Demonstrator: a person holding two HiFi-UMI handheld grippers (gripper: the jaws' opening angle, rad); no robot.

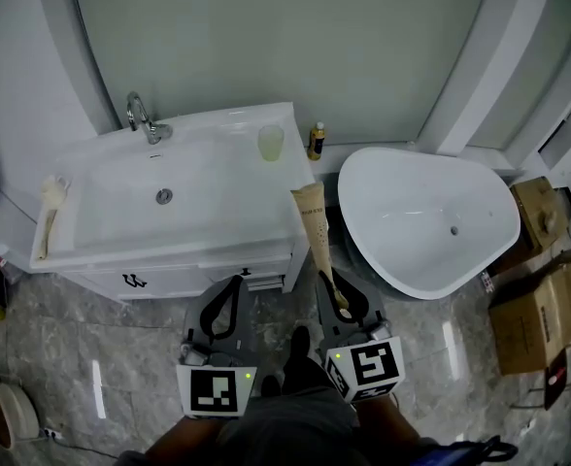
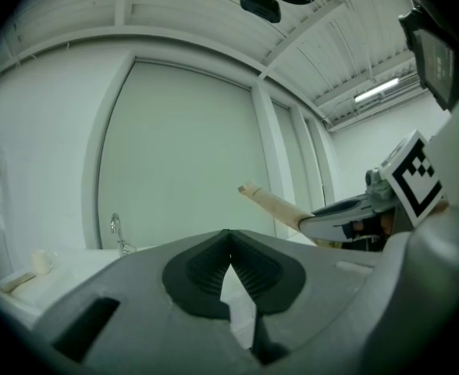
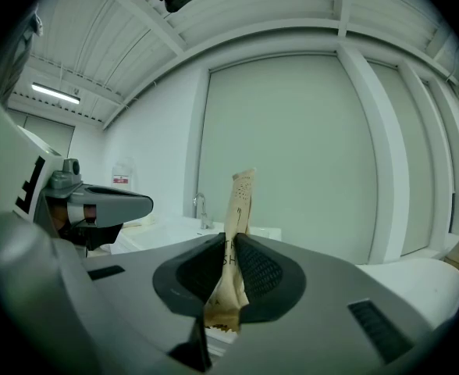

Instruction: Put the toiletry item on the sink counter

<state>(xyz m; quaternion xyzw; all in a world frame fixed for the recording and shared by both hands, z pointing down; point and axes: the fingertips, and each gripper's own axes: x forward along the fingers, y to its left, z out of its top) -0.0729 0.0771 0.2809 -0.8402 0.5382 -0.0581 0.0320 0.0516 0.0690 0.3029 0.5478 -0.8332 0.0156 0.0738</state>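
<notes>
**Item:** long tan paper-finish toiletry tube (image 1: pixel 314 226), being carried in the air and not yet set down.
**Hold:** the right gripper (image 1: pixel 339 297) is clamping its lower end, jaws pressing on both flat sides.
**Axis:** the tube is pointing forward and slightly left from the gripper. Its far tip is showing against the right edge of the white sink surface (image 1: pixel 287 178), which is lying straight ahead.
**Left gripper** (image 1: pixel 225 309): jaws resting together on nothing, idling beside the right one.
**Containers:** a pale translucent cup (image 1: pixel 271 143) is standing at the surface's rear right, apparently empty. The white oval bathtub (image 1: pixel 417 260) to the right is holding nothing visible.
</notes>
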